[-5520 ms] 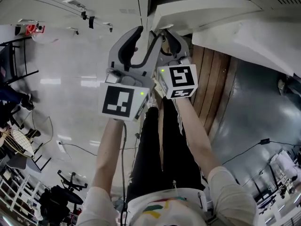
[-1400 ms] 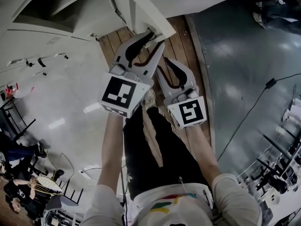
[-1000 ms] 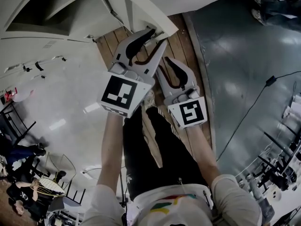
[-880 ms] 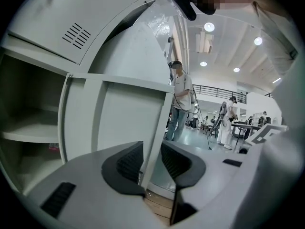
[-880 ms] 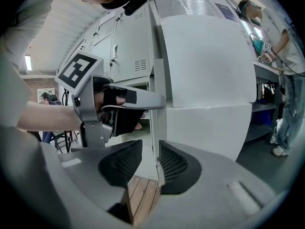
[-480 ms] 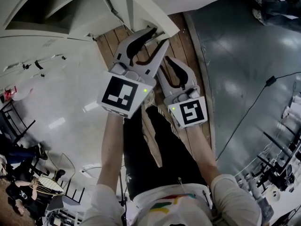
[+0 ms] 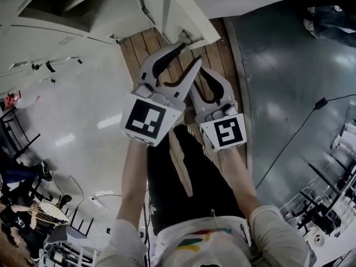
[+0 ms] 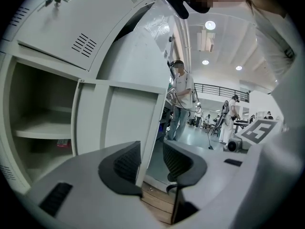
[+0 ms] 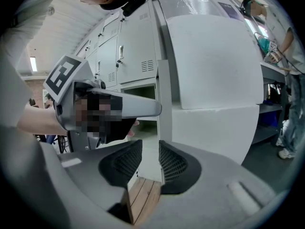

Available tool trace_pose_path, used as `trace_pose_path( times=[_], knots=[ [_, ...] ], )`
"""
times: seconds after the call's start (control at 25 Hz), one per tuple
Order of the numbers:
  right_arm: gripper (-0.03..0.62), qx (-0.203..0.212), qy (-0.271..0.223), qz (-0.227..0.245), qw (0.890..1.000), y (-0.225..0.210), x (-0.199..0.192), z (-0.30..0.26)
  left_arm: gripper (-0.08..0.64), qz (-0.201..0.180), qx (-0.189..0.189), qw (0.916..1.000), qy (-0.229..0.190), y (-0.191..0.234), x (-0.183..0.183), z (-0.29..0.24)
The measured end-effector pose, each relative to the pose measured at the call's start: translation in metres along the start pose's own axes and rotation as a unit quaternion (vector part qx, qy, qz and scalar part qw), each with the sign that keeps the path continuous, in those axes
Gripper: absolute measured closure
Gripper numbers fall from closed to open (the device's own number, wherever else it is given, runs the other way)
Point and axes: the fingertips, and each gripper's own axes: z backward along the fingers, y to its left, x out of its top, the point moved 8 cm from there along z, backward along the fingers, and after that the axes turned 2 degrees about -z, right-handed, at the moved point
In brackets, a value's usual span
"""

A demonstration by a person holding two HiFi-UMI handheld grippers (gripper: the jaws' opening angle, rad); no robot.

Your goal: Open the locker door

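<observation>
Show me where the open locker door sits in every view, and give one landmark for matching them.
Head view: the open locker door is at top centre, seen from above.
Left gripper view: centre, a pale upright panel beside the shelved compartment.
Right gripper view: centre, its free edge standing upright.
Shared landmark: the wooden floor boards below the door.

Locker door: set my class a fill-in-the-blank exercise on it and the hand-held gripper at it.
1. The locker door stands ___.
2. The left hand-held gripper has the door's ___ between its jaws.
3. The planks below the door are ___.
Missing words: open; edge; wooden.
The left jaws have just been opening.
</observation>
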Motion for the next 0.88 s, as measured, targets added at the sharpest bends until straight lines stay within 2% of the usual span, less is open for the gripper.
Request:
trace_pose_path(
  times=[0.24, 0.36, 0.48, 0.6, 0.68, 0.76, 0.88],
  knots=[
    [0.496, 0.010, -0.013, 0.011, 1.000, 0.013, 0.018, 0.002, 0.425, 0.034, 0.046, 0.9982, -0.020, 0.003, 0.010, 0.030],
    [0.516, 0.002, -0.029, 0.022, 0.999, 0.019, 0.040, 0.009, 0.426, 0.057, 0.103, 0.9922, -0.040, 0.007, 0.022, 0.054],
    [0.555, -0.007, -0.050, 0.037, 0.998, 0.023, 0.070, 0.011, 0.431, 0.052, 0.162, 0.9842, -0.048, 0.010, 0.039, 0.082],
    [0.584, -0.007, -0.072, 0.036, 0.997, 0.035, 0.105, 0.015, 0.499, 0.048, 0.215, 0.9741, -0.050, 0.007, 0.061, 0.113],
    [0.588, -0.003, -0.084, 0.026, 0.996, 0.046, 0.128, 0.025, 0.528, 0.062, 0.244, 0.9664, -0.052, -0.003, 0.081, 0.134],
    [0.588, 0.001, -0.092, 0.020, 0.996, 0.059, 0.156, 0.039, 0.535, 0.077, 0.267, 0.9583, -0.066, -0.018, 0.106, 0.155],
    [0.588, 0.012, -0.099, 0.032, 0.994, 0.079, 0.200, 0.056, 0.538, 0.073, 0.314, 0.9407, -0.105, -0.038, 0.148, 0.186]
  ],
)
